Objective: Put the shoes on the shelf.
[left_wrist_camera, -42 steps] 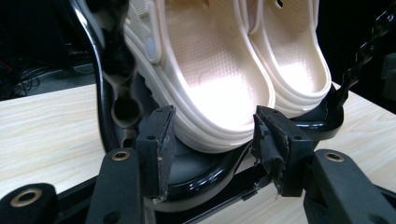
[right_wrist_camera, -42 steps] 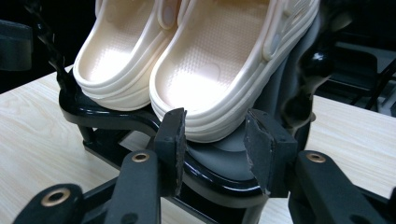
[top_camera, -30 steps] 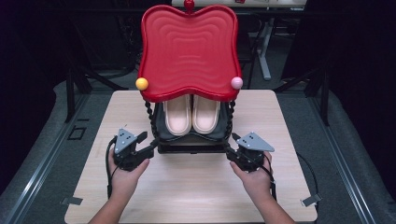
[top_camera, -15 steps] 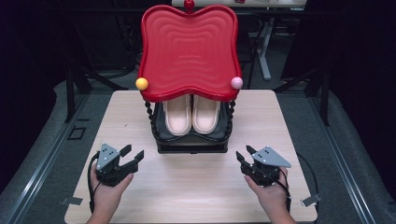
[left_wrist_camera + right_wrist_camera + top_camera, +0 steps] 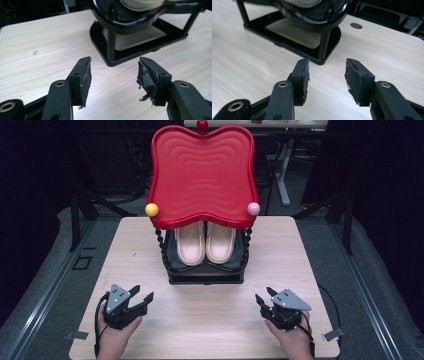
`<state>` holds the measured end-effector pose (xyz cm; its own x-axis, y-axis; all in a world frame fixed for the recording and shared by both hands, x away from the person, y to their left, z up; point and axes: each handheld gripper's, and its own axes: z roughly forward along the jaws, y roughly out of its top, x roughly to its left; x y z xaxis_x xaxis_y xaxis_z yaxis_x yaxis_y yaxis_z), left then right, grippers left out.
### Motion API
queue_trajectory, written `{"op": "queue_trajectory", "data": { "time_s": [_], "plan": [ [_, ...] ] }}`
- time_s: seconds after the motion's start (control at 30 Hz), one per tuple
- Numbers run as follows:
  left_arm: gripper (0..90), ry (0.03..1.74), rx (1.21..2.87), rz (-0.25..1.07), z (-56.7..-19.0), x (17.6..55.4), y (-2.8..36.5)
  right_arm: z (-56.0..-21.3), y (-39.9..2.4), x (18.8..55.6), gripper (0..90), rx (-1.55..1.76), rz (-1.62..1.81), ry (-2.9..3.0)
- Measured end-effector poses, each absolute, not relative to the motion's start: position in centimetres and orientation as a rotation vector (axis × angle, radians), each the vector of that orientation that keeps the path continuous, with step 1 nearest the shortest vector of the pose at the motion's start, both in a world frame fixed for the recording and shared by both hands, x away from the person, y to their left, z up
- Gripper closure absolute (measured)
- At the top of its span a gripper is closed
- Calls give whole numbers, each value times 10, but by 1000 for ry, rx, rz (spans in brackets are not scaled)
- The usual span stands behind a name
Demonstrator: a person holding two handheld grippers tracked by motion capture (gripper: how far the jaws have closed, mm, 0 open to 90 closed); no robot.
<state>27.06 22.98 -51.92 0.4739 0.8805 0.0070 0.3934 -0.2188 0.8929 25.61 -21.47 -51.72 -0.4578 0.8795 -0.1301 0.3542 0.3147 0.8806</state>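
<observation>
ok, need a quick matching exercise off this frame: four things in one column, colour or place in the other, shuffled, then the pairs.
Things:
1. ball at the tray's left corner
2. ball at the tray's right corner
3. slippers
4. top tray

Descriptions:
A. red, wavy surface
B. pink
C. cream, side by side on the black lower tier
D. yellow

Pairs: 1-D, 2-B, 3-C, 4-A
</observation>
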Motion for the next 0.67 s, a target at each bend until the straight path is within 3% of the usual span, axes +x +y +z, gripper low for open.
{"op": "queue_trajectory", "data": {
  "time_s": [0.67],
  "plan": [
    [435, 1140, 1836, 634, -539, 280, 235, -545, -218, 266, 523, 1121, 1060, 2029]
  ]
}}
